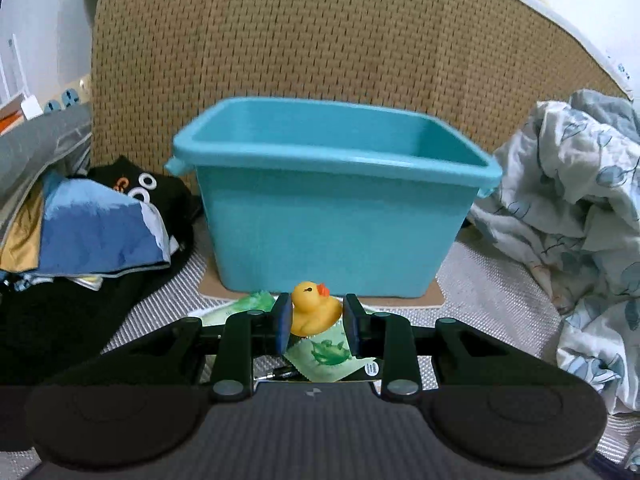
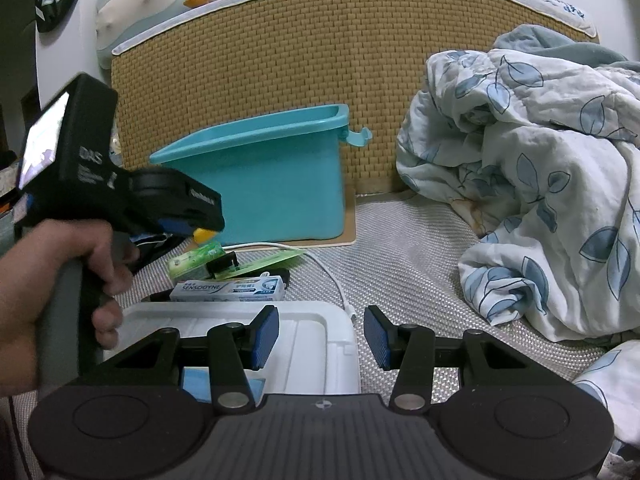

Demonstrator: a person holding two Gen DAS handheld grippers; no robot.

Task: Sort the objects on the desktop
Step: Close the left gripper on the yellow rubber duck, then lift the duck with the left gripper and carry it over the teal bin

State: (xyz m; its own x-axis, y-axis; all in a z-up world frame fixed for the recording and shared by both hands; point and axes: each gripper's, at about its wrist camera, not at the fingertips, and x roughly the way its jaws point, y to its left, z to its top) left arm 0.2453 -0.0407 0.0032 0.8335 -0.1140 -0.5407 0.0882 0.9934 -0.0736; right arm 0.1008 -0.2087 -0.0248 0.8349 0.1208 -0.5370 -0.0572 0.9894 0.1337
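Note:
A yellow rubber duck [image 1: 311,306] sits pinched between the blue pads of my left gripper [image 1: 316,322], lifted just in front of the teal plastic bin [image 1: 332,208]. In the right wrist view the same left gripper [image 2: 198,228] is held by a hand [image 2: 60,280] at the left, with a bit of the duck [image 2: 204,234] showing under its tip near the teal bin [image 2: 264,184]. My right gripper [image 2: 322,336] stands open with nothing between its pads, over the corner of a white box [image 2: 304,340].
A toothpaste box [image 2: 228,290], green packets [image 2: 196,260] and a white cable [image 2: 332,276] lie on the woven mat. A crumpled leaf-print quilt [image 2: 540,184] fills the right side. Dark clothes and a blue cloth [image 1: 96,236] pile at the left. A woven headboard [image 1: 320,32] stands behind the bin.

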